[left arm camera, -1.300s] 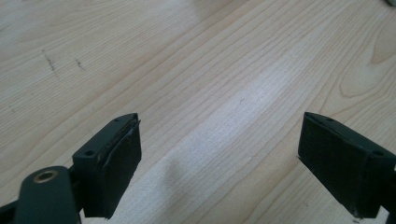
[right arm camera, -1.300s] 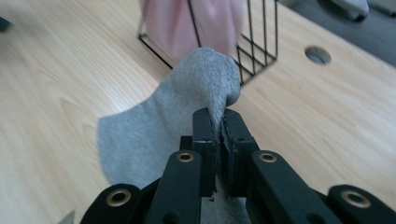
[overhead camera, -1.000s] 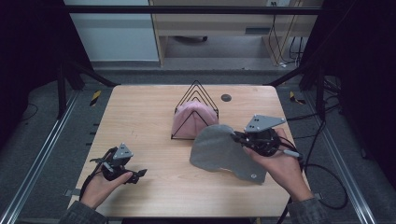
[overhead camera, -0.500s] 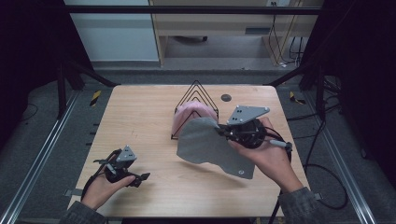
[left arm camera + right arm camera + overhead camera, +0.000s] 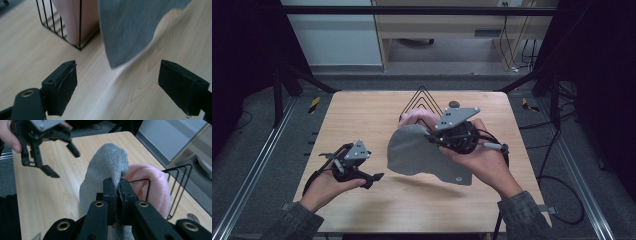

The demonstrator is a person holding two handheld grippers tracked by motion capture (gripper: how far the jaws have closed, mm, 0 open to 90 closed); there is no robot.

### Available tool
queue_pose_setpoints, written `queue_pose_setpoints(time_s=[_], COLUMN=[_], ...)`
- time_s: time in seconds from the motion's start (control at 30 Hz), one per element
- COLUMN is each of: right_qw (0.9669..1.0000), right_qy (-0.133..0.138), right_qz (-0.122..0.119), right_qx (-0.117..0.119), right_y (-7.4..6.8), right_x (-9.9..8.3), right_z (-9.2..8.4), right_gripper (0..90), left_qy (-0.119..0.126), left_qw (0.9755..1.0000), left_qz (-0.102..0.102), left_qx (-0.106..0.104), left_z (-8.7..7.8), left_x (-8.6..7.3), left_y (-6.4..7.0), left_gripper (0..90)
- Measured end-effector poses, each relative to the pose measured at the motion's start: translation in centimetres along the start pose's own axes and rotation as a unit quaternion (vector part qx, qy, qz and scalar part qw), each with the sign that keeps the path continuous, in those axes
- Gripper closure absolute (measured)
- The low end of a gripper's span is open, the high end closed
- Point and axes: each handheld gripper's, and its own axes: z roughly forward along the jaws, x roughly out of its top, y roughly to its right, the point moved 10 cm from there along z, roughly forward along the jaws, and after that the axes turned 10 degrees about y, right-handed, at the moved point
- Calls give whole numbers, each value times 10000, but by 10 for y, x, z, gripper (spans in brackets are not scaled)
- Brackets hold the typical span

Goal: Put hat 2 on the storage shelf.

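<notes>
The soft grey felt-like cloth piece point(image 5: 424, 157) hangs lifted above the pale wooden table point(image 5: 362, 112) in the high view, pinched at its upper right edge by the right gripper point(image 5: 434, 136), whose jaws are pressed together on the fabric. Just behind those jaws stands the black wire rack with triangular loops point(image 5: 422, 97), and a pink fuzzy cloth piece point(image 5: 412, 119) sits inside it, touching the grey one's rear edge. The left gripper point(image 5: 374, 176) is held off to the left of the cloth, well apart from it, its jaws spread wide with nothing between them — they have just been easing slightly closer. A small dark round object point(image 5: 454, 104) lies on the table beyond the rack.

In the left gripper view, the two black jaws stand far apart; the grey cloth's lower edge point(image 5: 130, 30) hangs ahead of the gap between them, clear of both pads, with the rack point(image 5: 62, 27) and pink cloth point(image 5: 72, 20) ahead of the left-hand jaw.

In the right gripper view, the jaws are clamped tight on a fold of the grey cloth point(image 5: 107, 167) — the fabric bulges up just beyond the tips. The pink cloth point(image 5: 152, 185) lies to the right of the jaws within the wire rack point(image 5: 180, 180), and the left gripper point(image 5: 62, 160) hovers farther off at upper left, jaws apart.
</notes>
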Motion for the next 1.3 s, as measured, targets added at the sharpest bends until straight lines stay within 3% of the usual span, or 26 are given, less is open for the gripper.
queue_pose_setpoints(time_s=[0.17,0.37,0.5,0.7,0.8,1.3], right_qw=[9999,9996,9995,9993,9994,9988], right_qy=[-4,-47,-82,-125,-137,256], right_qz=[-30,-58,-44,32,83,408], right_qx=[112,262,313,343,302,50], right_y=[-6,-14,-18,-18,-14,11], right_x=[2,1,-2,-10,-13,-5], right_z=[11,23,30,33,33,15], right_gripper=[857,857,857,857,856,854], left_qy=[169,203,149,-73,-147,-72], left_qw=[9996,9991,9988,9987,9983,9972], left_qz=[156,324,427,462,504,744], left_qx=[-142,-162,-172,-211,-247,-18], left_z=[2,8,10,10,7,-16], left_x=[33,49,53,55,60,120], left_y=[2,3,2,1,3,-7], left_gripper=[176,241,399,746,832,867])
